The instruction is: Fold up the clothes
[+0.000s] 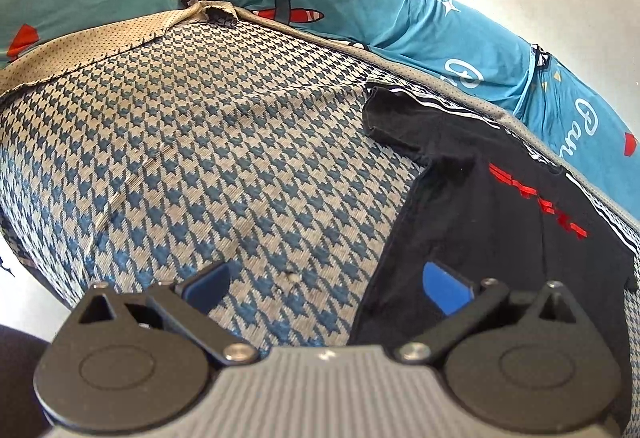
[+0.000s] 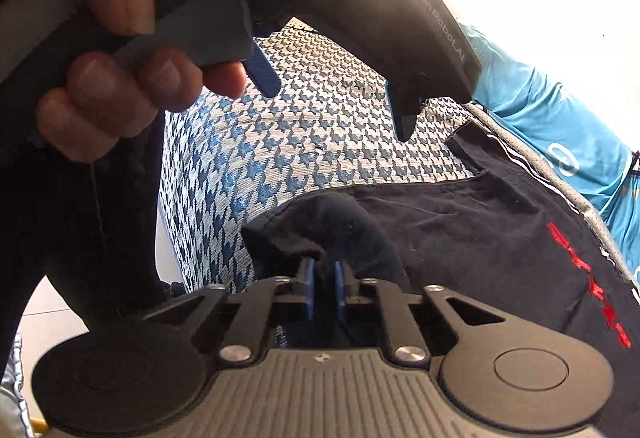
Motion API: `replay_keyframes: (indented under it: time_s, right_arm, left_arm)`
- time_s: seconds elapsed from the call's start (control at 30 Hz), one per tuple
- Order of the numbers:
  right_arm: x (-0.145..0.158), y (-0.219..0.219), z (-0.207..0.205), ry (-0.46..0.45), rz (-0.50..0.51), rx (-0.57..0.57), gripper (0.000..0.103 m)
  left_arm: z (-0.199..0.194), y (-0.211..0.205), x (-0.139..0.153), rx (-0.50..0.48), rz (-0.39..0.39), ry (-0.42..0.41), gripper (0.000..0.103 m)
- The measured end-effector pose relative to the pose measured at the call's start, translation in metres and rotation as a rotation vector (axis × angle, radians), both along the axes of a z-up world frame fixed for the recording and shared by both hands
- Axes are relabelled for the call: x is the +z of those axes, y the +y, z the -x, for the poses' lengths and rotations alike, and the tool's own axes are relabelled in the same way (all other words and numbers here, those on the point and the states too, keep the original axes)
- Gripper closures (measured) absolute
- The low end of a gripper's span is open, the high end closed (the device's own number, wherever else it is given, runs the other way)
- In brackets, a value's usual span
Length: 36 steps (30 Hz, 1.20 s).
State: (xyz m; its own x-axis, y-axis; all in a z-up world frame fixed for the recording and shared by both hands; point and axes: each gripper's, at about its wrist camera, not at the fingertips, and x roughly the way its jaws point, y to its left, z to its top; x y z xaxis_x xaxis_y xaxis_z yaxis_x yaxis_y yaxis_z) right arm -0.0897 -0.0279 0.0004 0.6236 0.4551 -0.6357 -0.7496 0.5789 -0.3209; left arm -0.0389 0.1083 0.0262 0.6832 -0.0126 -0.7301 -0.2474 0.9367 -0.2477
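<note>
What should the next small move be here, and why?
Probably the left gripper should close on the near edge of the black T-shirt. Its jaws stand open, one pad over the shirt, the other over bare houndstooth mat. The right gripper is already shut on a bunched fold of that shirt, so a second grip would let both lift and spread it.

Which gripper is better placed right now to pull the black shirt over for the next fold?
Probably the right gripper: it is shut on a bunched edge of the black shirt. The left gripper stands open and empty above the houndstooth mat.
</note>
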Motion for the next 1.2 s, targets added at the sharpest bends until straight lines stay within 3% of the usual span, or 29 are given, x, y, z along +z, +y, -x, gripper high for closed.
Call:
replay_keyframes:
  time_s: [0.33, 0.43, 0.57, 0.83, 1.2]
  right_arm:
    - [0.003, 0.017, 0.011, 0.07, -0.067, 0.034, 0.099]
    - [0.001, 0.02, 0.012, 0.128, -0.108, 0.063, 0.099]
    - [0.003, 0.019, 0.024, 0.109, -0.095, 0.079, 0.099]
    - [0.024, -0.045, 0.022, 0.125, -0.194, -0.176, 0.099]
    - [0.032, -0.148, 0.032, 0.116, -0.236, -0.551, 0.093]
  left_arm:
    - [0.002, -0.003, 0.004, 0.011, -0.036, -0.021, 0.0]
    - [0.001, -0.005, 0.003, 0.01, -0.05, -0.021, 0.0]
    - [0.0, -0.009, 0.003, 0.006, -0.064, -0.018, 0.0]
    - [-0.005, -0.035, -0.005, -0.088, -0.117, 0.015, 0.0]
    - [-0.017, -0.096, -0.02, -0.245, -0.159, 0.054, 0.0]
